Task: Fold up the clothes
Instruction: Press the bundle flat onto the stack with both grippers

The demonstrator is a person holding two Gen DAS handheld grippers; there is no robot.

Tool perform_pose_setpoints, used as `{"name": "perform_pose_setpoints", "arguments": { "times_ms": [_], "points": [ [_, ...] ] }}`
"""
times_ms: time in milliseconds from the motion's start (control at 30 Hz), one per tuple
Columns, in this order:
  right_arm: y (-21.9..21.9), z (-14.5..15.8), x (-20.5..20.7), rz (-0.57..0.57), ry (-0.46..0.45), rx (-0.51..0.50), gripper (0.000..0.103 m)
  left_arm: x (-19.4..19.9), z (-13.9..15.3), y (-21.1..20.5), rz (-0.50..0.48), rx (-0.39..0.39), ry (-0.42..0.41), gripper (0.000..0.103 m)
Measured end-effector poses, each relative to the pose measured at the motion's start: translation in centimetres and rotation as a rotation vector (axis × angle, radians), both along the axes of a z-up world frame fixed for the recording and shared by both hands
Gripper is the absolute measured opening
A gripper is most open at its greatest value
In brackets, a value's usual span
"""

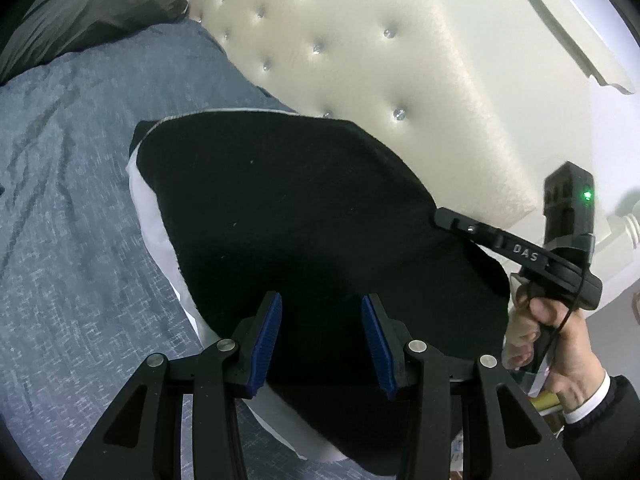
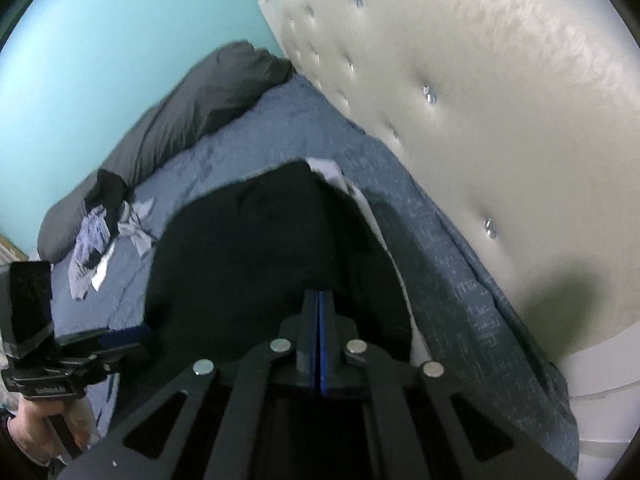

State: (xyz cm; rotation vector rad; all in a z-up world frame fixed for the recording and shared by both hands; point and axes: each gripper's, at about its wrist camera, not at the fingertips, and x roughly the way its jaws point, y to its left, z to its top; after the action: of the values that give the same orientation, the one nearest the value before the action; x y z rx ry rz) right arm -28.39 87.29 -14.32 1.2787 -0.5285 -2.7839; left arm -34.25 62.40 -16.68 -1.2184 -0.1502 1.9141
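A black garment lies spread over a white garment on the blue bedcover. My left gripper hovers open over the black garment's near part, its blue pads apart and holding nothing. My right gripper, held by a hand, reaches in from the right and meets the black garment's far right edge. In the right wrist view my right gripper is shut, and the black garment rises in a ridge to its tips. My left gripper shows at the lower left there.
A cream tufted headboard runs close along the far side of the garments. A dark grey pillow lies along the teal wall. A loose pile of clothes sits on the bedcover by the pillow.
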Motion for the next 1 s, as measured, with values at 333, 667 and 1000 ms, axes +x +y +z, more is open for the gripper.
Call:
{"name": "perform_pose_setpoints", "arguments": {
  "times_ms": [333, 667, 1000],
  "points": [
    [-2.0, 1.4, 5.2, 0.045, 0.107, 0.067, 0.001, 2.4, 1.9, -1.0, -0.026, 0.03, 0.032, 0.046],
    [-1.1, -1.3, 6.3, -0.018, 0.096, 0.019, 0.0, 5.3, 1.9, -0.6, -0.06, 0.019, 0.047, 0.046],
    [-3.1, 0.6, 9.4, 0.017, 0.154, 0.053, 0.0, 6.8, 1.8, -0.4, -0.083, 0.011, 0.064, 0.046]
  ]
}}
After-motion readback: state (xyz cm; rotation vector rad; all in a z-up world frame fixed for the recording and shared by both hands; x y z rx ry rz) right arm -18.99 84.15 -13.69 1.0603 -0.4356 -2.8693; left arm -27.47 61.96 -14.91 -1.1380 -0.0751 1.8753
